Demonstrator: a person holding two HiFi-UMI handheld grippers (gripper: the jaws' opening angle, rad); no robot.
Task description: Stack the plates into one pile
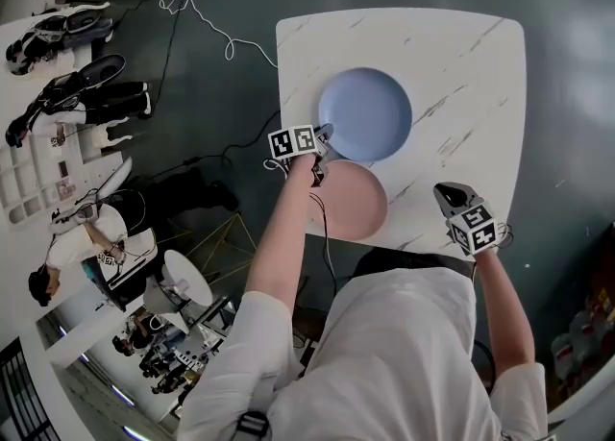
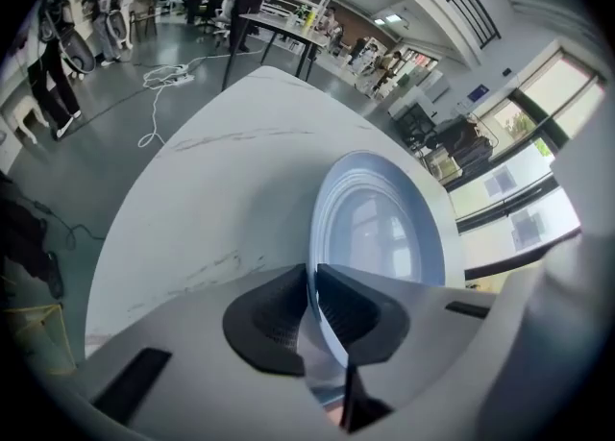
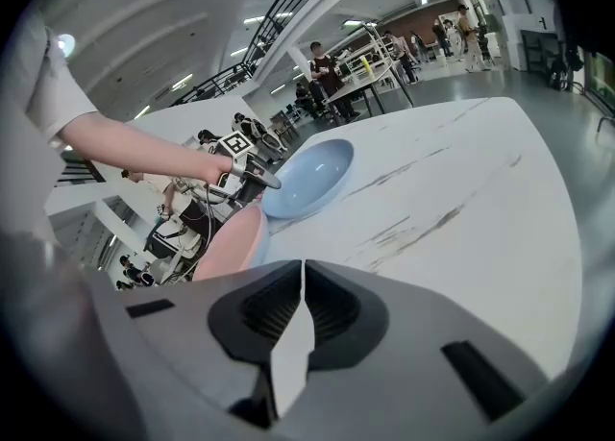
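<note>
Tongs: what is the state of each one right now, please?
Left tongs: closed on the rim of the blue plate.
Right tongs: closed, empty.

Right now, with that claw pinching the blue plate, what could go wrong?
The left claw pinches only the thin rim of the blue plate, so it might slip or swing when lifted. The pink plate lies near the edge of the table; a knock from the blue one could push it off. The right claw is shut and off to the side, not steadying either.
</note>
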